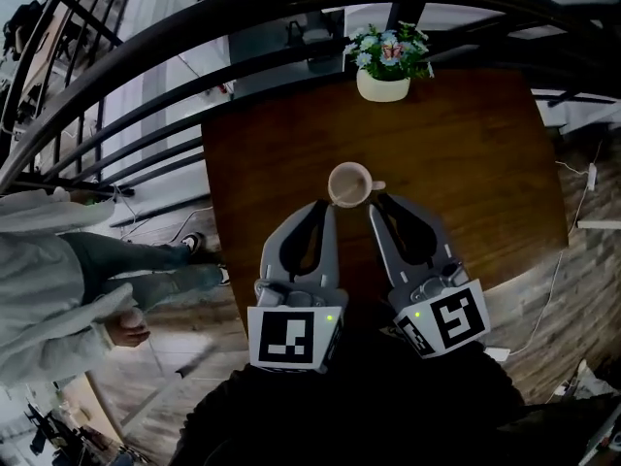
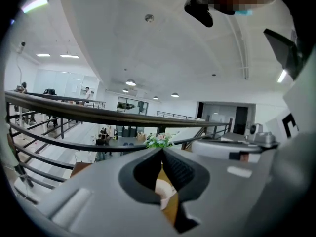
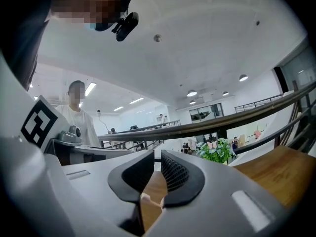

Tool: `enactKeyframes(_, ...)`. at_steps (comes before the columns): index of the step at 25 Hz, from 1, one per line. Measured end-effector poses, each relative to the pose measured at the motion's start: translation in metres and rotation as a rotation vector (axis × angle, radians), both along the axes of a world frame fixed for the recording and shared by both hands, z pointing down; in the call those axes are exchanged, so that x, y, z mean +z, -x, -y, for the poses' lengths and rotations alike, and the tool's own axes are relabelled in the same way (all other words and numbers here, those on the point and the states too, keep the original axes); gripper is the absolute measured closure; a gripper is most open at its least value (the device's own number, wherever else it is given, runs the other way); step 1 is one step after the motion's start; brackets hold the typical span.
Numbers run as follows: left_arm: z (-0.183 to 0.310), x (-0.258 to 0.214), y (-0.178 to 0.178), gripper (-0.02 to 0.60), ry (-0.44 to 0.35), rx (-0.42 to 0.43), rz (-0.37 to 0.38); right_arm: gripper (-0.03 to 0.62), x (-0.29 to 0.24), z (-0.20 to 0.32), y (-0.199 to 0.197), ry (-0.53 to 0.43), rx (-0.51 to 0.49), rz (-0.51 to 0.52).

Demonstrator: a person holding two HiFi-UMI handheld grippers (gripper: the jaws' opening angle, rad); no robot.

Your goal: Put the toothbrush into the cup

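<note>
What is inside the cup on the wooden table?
The cup shows only its pale inside, and nothing sticks out above the rim. Its bottom is too small to judge.

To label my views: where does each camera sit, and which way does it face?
Head view: on the person's head, facing down at table and cup; left gripper and right gripper show.
Left gripper view: on that gripper, facing along its jaws toward railing.
Right gripper view: likewise, along its own jaws.
All three share the flower pot.
</note>
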State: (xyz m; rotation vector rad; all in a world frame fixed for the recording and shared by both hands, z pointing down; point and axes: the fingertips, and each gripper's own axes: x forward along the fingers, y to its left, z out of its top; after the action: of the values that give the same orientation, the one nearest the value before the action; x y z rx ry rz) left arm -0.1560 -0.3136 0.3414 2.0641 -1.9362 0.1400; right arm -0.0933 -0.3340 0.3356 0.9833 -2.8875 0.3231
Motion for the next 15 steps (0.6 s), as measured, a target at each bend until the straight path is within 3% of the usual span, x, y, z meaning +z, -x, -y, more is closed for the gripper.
enactKeyframes(5,-0.032,-0.033,-0.018,0.572,-0.087,0.036,0.036,0.592,-0.029,-0.035,-0.022,-0.073,0.044,0.017)
enactKeyframes(15,-0.093,-0.064,-0.036,0.572,-0.175,0.084,0.068,0.593,-0.058,-0.097,-0.035,-0.148,0.083,0.037)
